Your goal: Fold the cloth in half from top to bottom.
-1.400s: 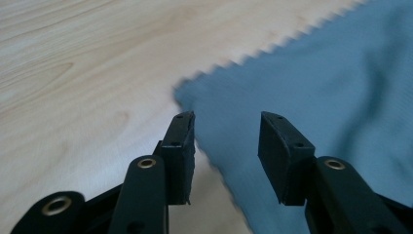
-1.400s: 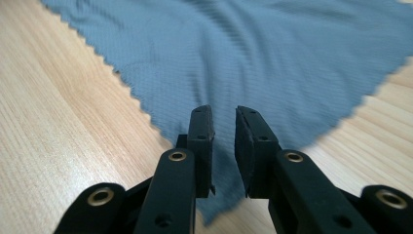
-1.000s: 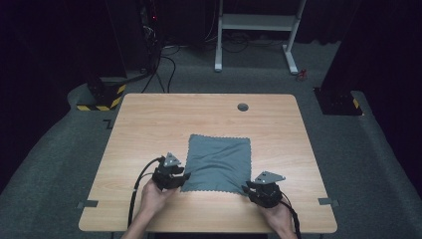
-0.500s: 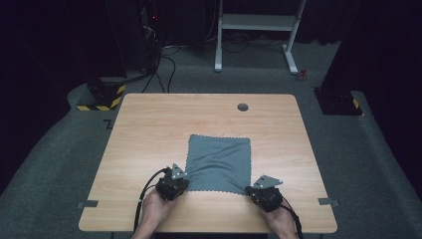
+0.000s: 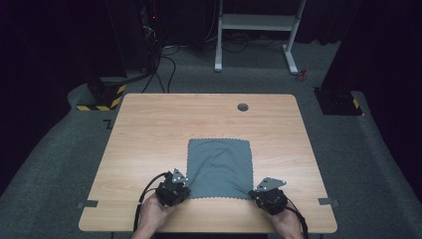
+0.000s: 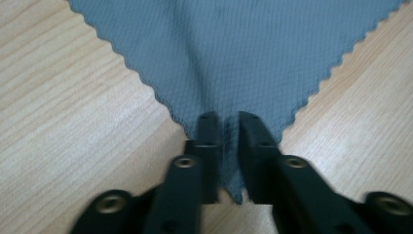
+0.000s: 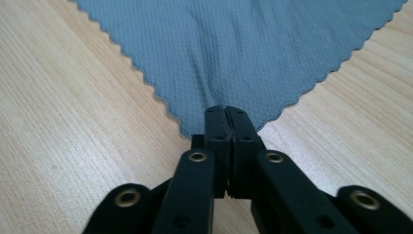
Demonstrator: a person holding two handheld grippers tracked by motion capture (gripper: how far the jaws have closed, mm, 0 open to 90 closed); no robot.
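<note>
I'm looking down at the grey cloth (image 5: 219, 168), spread flat on the wooden table (image 5: 149, 129), and I'll place everything by it. My left gripper (image 5: 173, 189) sits at the cloth's near left corner. Along my own jaws there, they straddle the corner tip (image 6: 229, 146) with a thin gap between them, nearly closed, the scalloped point of fabric running down between them. Whether they actually pinch it I cannot tell.

My right gripper (image 5: 269, 197) is at the cloth's near right corner. In its own view the jaws (image 7: 226, 122) are pressed together, with the corner (image 7: 234, 58) going in between them at their tips, so that corner is clamped. Small creases fan out from the grip into the fabric.

Beyond the cloth's far edge, a round hole (image 5: 243, 106) sits in the tabletop. Both my hands rest behind the cloth's near edge.
</note>
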